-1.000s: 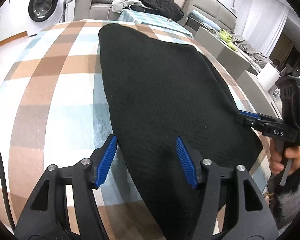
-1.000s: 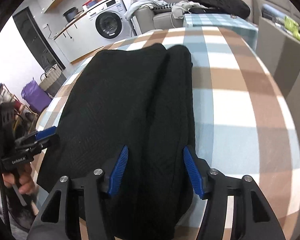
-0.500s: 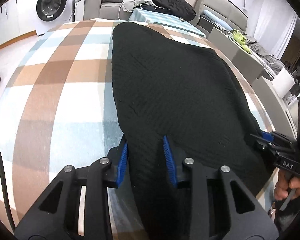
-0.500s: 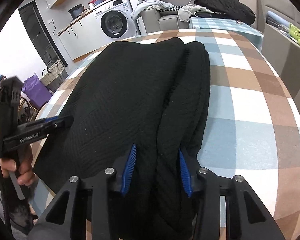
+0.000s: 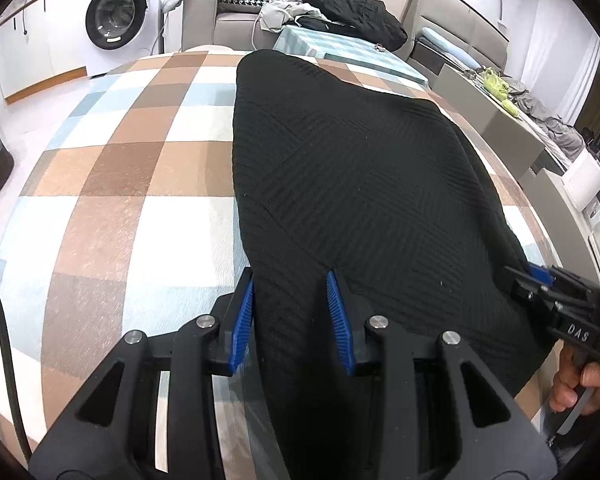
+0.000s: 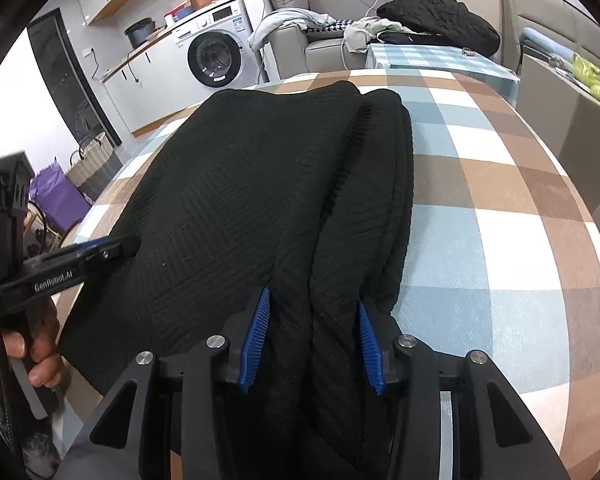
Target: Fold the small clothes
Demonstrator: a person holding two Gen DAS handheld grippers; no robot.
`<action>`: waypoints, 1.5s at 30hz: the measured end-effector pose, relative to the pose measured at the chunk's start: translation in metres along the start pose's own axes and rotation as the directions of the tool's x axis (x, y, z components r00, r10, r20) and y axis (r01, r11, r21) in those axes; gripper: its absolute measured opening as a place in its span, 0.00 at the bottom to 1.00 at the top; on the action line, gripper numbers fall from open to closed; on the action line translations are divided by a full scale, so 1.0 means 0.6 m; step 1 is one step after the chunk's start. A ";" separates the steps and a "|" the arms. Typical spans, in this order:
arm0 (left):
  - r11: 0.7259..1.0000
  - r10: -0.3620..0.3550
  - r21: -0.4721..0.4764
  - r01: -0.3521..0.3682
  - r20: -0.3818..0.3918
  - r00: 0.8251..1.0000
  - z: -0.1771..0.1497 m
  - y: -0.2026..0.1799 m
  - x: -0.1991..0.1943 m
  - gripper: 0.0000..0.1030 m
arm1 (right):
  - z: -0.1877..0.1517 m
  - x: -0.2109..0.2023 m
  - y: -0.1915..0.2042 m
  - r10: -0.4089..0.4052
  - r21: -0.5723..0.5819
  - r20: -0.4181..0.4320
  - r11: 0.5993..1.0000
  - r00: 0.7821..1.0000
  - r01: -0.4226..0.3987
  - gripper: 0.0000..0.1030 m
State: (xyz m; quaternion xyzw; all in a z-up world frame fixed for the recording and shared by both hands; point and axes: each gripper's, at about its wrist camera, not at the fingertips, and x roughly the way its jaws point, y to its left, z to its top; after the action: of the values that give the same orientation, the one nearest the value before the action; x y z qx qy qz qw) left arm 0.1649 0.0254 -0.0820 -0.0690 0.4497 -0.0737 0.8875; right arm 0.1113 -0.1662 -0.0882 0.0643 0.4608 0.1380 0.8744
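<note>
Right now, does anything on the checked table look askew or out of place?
Nothing stands out. The black knit garment lies flat on the checked tablecloth, its right side folded over in a thick roll. The left gripper and right gripper each pinch its near edge.

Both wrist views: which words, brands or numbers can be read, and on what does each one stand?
"DAS": on the right gripper.
"GenRobot.AI": on the left gripper.
Washing machine panel and sticker: too small to read.
</note>
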 end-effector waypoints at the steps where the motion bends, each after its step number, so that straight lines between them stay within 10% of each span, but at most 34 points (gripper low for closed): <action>1: 1.000 0.003 0.001 -0.003 0.001 1.000 -0.001 0.000 -0.003 0.31 | 0.000 -0.001 0.000 -0.002 -0.002 0.000 1.000 1.000 0.002 0.42; 15: 1.000 0.024 0.008 -0.025 0.086 0.996 -0.031 -0.007 -0.067 0.59 | 0.000 -0.052 -0.018 -0.034 -0.011 0.080 0.999 0.996 0.035 0.63; 24: 0.998 0.037 0.042 -0.046 0.201 0.979 -0.051 -0.024 -0.129 1.00 | -0.004 -0.111 0.011 -0.006 -0.123 0.233 0.992 0.972 0.035 1.00; 45: 0.993 0.063 0.072 -0.098 0.384 0.921 -0.116 -0.037 -0.185 0.99 | -0.052 -0.145 0.019 0.113 -0.186 0.369 0.981 0.922 -0.046 1.00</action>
State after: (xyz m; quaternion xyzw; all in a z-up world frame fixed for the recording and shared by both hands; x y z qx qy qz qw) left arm 0.0424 0.0211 -0.0311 -0.0235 0.2677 -0.0426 0.9623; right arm 0.0366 -0.1822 -0.0347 0.0317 0.2667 0.1980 0.9427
